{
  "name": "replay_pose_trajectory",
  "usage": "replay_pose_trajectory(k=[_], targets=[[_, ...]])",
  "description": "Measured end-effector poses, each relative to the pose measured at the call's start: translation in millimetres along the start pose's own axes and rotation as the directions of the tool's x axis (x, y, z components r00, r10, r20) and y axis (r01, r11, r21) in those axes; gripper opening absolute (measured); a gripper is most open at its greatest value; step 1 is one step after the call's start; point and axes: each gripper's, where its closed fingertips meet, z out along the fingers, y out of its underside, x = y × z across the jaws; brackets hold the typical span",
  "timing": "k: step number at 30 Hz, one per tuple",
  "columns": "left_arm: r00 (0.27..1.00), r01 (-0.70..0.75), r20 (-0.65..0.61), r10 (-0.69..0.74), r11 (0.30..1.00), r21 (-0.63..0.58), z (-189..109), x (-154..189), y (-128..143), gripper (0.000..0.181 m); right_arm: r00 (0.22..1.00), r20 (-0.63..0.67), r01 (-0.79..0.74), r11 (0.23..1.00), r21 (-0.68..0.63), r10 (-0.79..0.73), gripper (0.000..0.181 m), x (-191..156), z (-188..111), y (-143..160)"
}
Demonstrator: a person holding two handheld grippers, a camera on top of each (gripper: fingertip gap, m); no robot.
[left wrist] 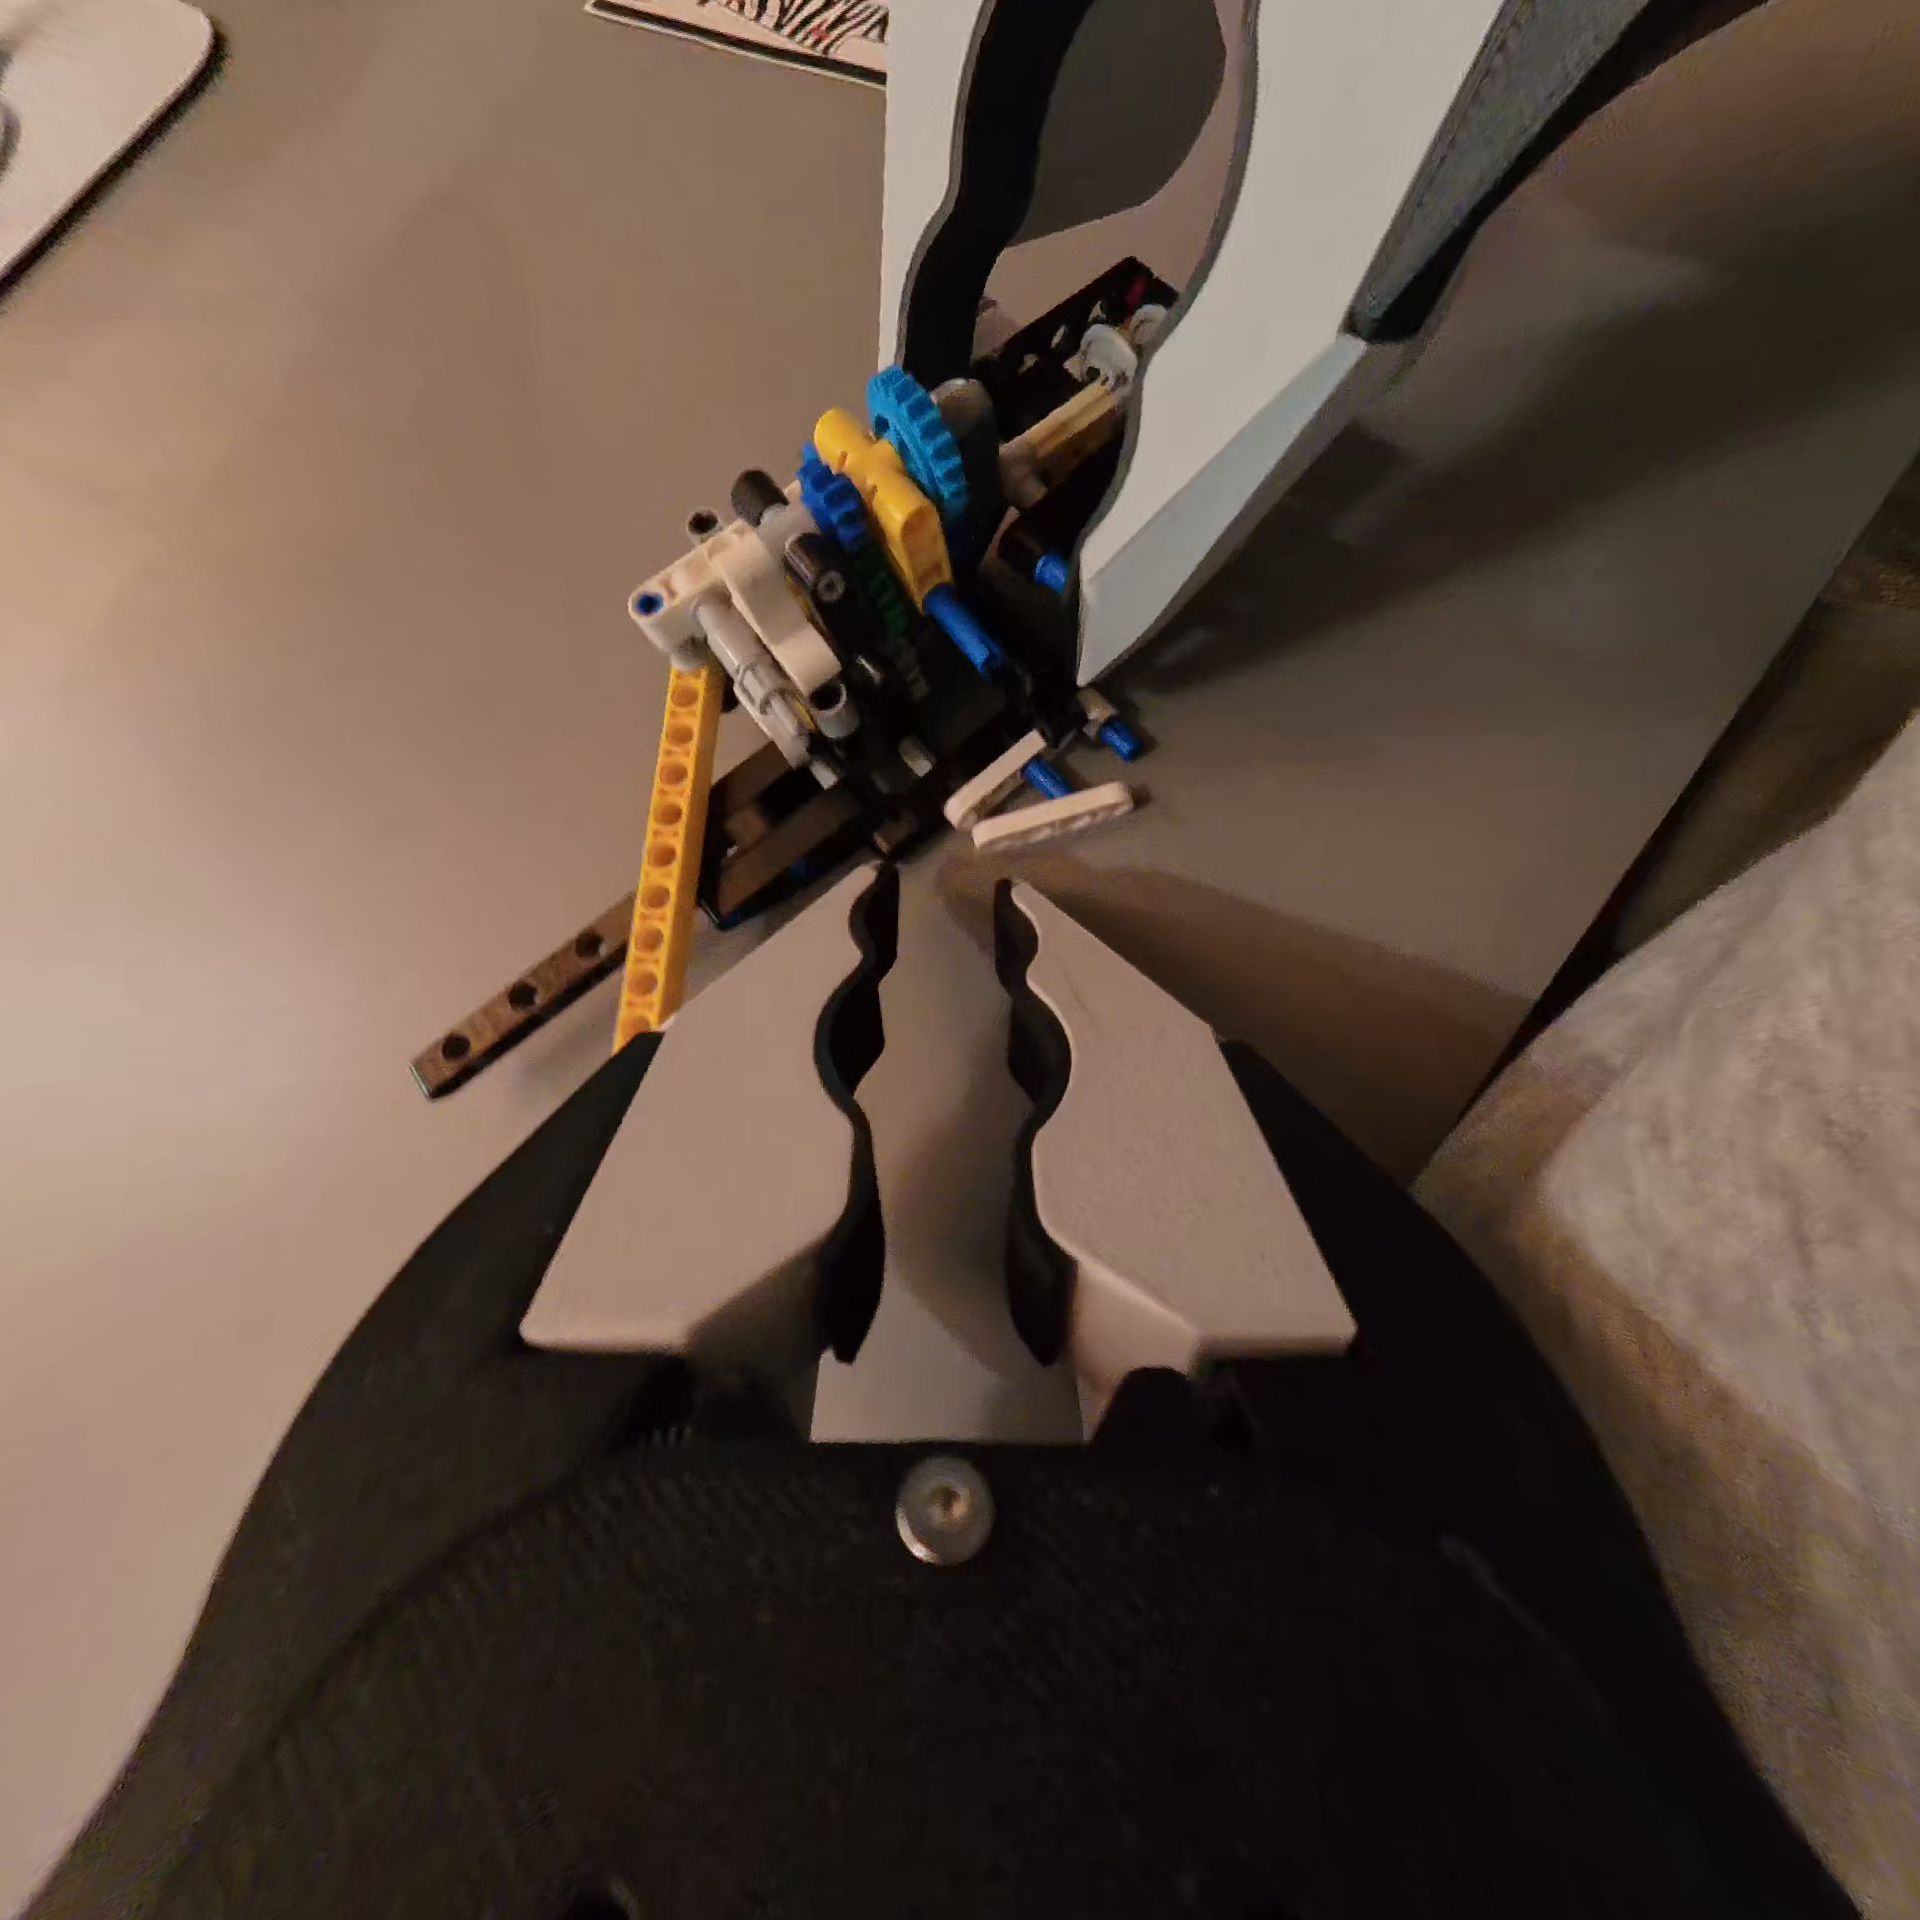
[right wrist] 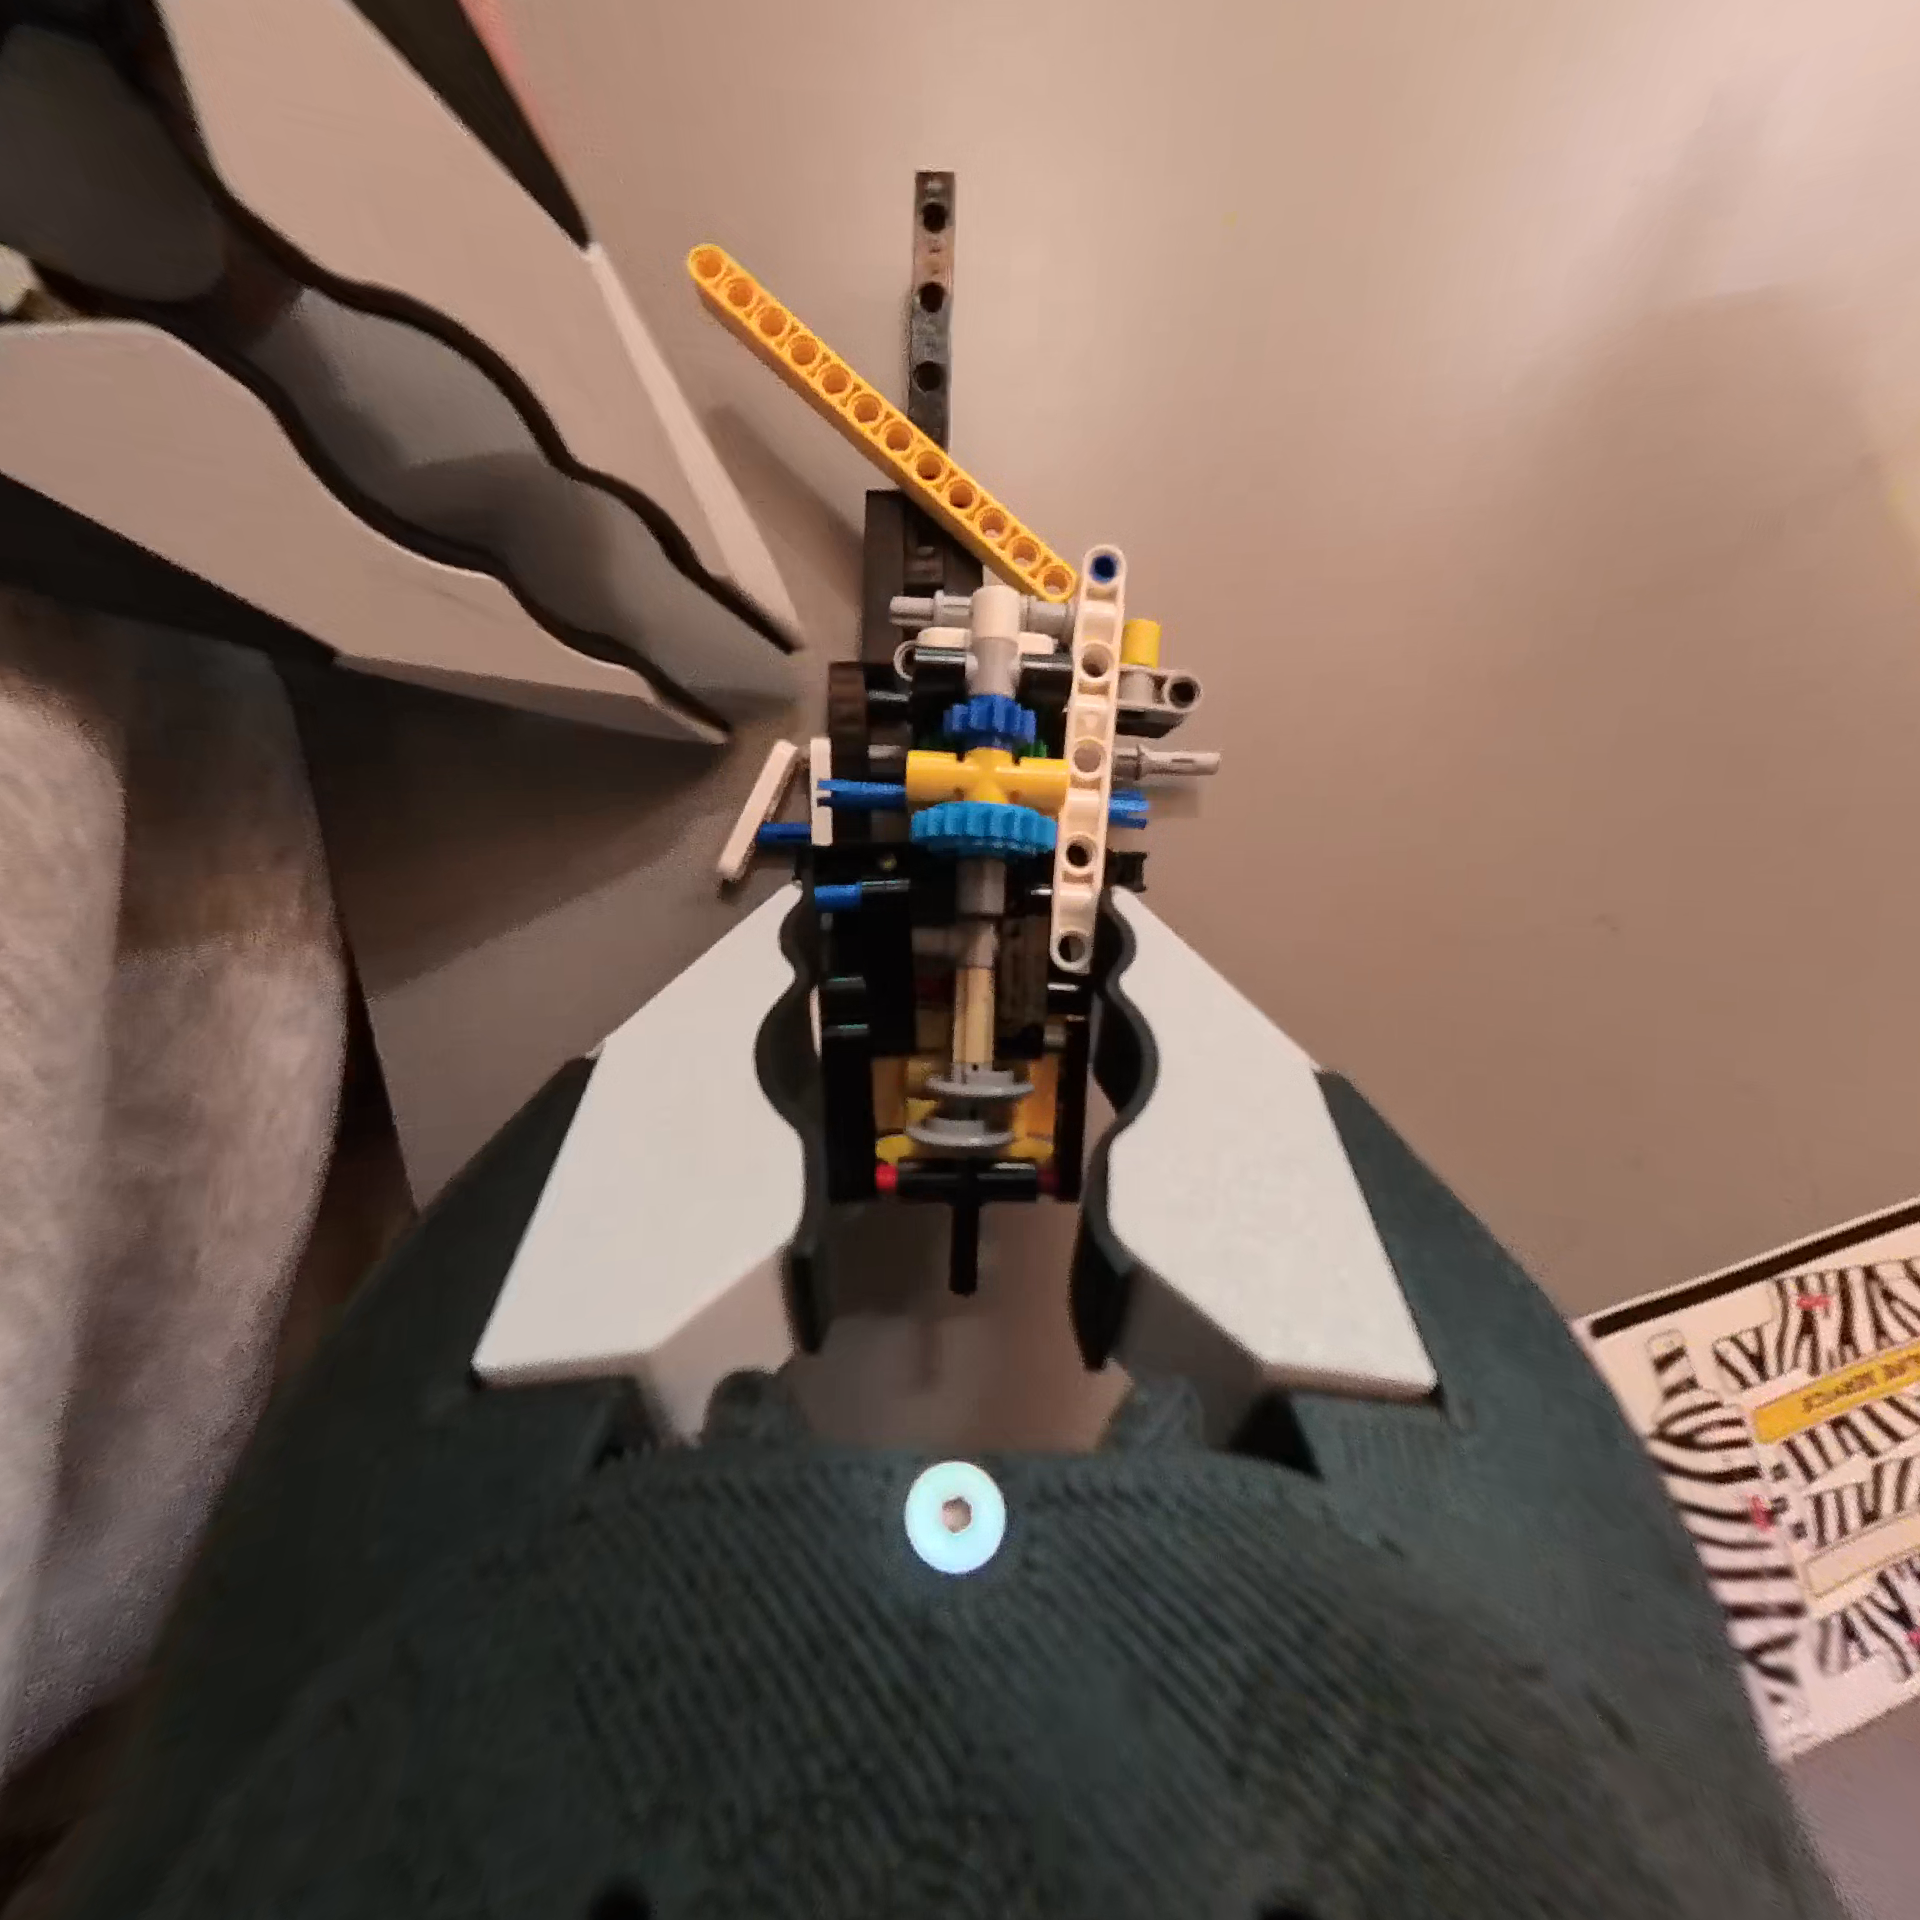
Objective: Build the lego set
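Note:
A Lego Technic assembly (right wrist: 966, 831) has a black frame, blue gears, a yellow connector, a white beam and a long yellow beam (right wrist: 883, 416) angled off its far end. My right gripper (right wrist: 956, 914) is shut on the black frame's near end, with one finger on each side. In the left wrist view the assembly (left wrist: 862, 623) lies on the grey table, with the right gripper (left wrist: 1003, 509) at its far end. My left gripper (left wrist: 945, 883) is open and empty, its tips just short of the assembly and of a loose thin white beam (left wrist: 1049, 816).
A dark beam with holes (left wrist: 520, 997) sticks out from the assembly's base along the table. A zebra-striped sticker sheet (right wrist: 1808, 1455) lies at the right. A pale fabric surface (left wrist: 1714, 1247) borders the table edge. A white pad's corner (left wrist: 83, 104) is at the far left.

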Motion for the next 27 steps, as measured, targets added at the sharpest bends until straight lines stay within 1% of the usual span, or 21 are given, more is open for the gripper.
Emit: replay_pose_trajectory(k=[2, 4, 5, 12, 15, 17, 27], targets=[[0.999, 0.024, -0.023, -0.024, 1.000, 0.004, -2.4, 7.7, 1.6, 0.019, 0.999, -0.009, -0.037, 0.999, -0.001, 0.037, 0.051, -0.4, -0.3, 1.1], [0.998, 0.048, -0.031, -0.048, 0.999, 0.010, -1.1, 13.3, 1.0, 0.026, 0.997, -0.025, -0.073, 0.997, 0.004, 0.073, 0.051, -1.0, -0.5, 1.3], [0.998, 0.055, -0.028, -0.055, 0.998, 0.016, -0.2, 13.5, -0.7, 0.030, 0.996, -0.033, -0.089, 0.996, 0.006, 0.089, 0.051, -1.6, -0.6, 1.3], [0.985, 0.162, -0.057, -0.162, 0.987, -0.003, 9.3, 17.8, -4.8, 0.042, 0.984, -0.106, -0.142, 0.990, 0.019, 0.143, 0.052, -2.4, -2.5, 2.1], [0.980, 0.188, -0.065, -0.188, 0.982, 0.003, 11.3, 18.1, -5.6, 0.039, 0.977, -0.122, -0.174, 0.984, 0.029, 0.176, 0.052, -3.0, -2.9, 2.7], [0.981, 0.187, -0.049, -0.186, 0.982, 0.005, 11.8, 16.6, -5.7, 0.033, 0.970, -0.131, -0.203, 0.978, 0.039, 0.206, 0.052, -3.8, -3.1, 3.2], [0.984, 0.177, -0.023, -0.177, 0.984, 0.002, 9.1, 9.4, -2.8, 0.032, 0.950, -0.169, -0.257, 0.964, 0.065, 0.264, 0.051, -5.2, -4.9, 4.9]])
